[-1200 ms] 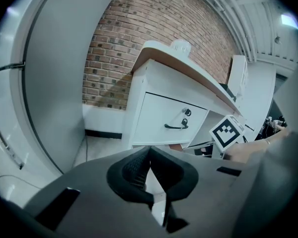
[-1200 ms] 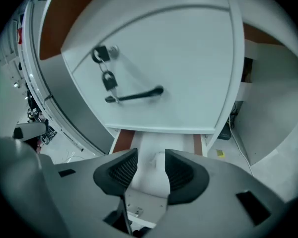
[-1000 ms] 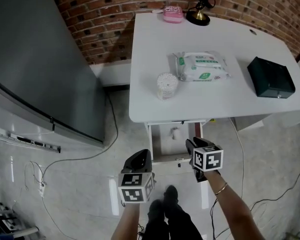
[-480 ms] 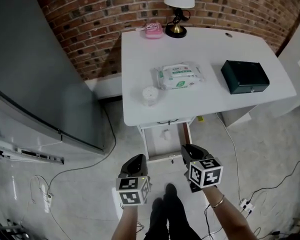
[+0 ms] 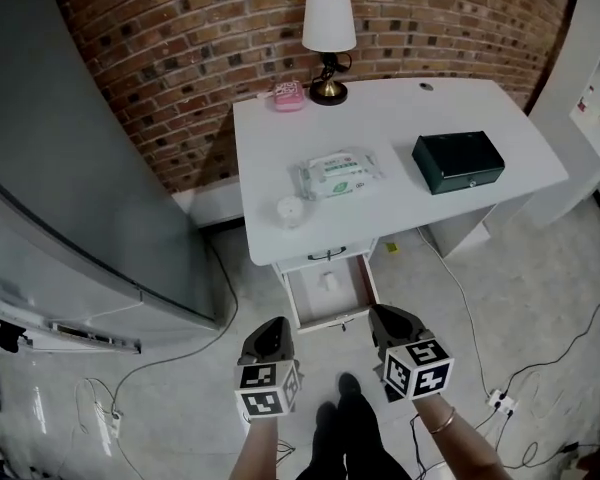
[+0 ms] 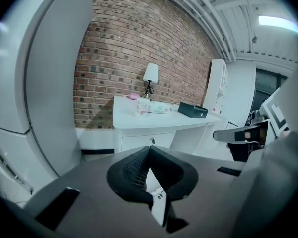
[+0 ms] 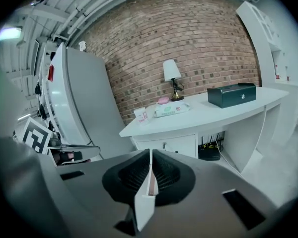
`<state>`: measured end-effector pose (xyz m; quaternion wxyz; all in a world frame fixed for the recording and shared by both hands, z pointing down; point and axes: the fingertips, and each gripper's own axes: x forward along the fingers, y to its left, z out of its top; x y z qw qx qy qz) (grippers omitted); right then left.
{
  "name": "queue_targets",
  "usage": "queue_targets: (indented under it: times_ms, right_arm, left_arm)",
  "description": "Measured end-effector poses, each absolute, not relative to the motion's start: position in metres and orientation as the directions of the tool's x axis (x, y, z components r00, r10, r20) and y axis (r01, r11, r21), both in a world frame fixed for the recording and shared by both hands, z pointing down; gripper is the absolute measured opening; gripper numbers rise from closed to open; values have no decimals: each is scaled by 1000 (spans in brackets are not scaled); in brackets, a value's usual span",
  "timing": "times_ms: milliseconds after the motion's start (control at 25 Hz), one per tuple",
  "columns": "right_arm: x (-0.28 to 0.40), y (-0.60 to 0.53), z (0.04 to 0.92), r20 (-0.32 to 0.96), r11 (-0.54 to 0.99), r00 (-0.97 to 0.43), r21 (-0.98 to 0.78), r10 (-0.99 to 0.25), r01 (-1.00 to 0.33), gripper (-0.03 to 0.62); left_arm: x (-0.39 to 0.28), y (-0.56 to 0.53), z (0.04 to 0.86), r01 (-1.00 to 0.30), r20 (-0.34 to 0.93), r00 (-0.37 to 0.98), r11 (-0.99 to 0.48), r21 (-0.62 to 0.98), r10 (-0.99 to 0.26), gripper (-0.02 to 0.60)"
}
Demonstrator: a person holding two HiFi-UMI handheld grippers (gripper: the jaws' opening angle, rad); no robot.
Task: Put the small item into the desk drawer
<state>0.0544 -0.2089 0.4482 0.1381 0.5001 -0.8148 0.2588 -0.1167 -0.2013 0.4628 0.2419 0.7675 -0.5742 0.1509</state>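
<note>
The white desk has its drawer pulled out toward me. A small white item lies inside it. Both grippers hang close to my body, well short of the drawer. The left gripper is left of the drawer front, and the left gripper view shows its jaws shut with nothing in them. To the right of the drawer is the right gripper. Its jaws are closing and stand almost together, with nothing between them.
On the desk stand a wipes pack, a small round tub, a black box, a lamp and a pink item. A tall grey cabinet fills the left. Cables run over the floor at right.
The head view has drawn back from the desk, which now looks smaller and farther away. Both grippers have come back from the drawer toward my body.
</note>
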Motion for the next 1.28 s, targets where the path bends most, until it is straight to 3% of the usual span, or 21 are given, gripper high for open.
queue_targets:
  times_ms: [560, 1280]
  right_arm:
    - [69, -121, 346, 369, 339, -438, -302, -820, -891, 8]
    - [57, -55, 293, 306, 393, -465, -268, -831, -879, 6]
  left_arm:
    - [-121, -135, 374, -949, 427, 316, -273, 160, -847, 21]
    - [-149, -67, 321, -957, 367, 286, -246, 152, -885, 21]
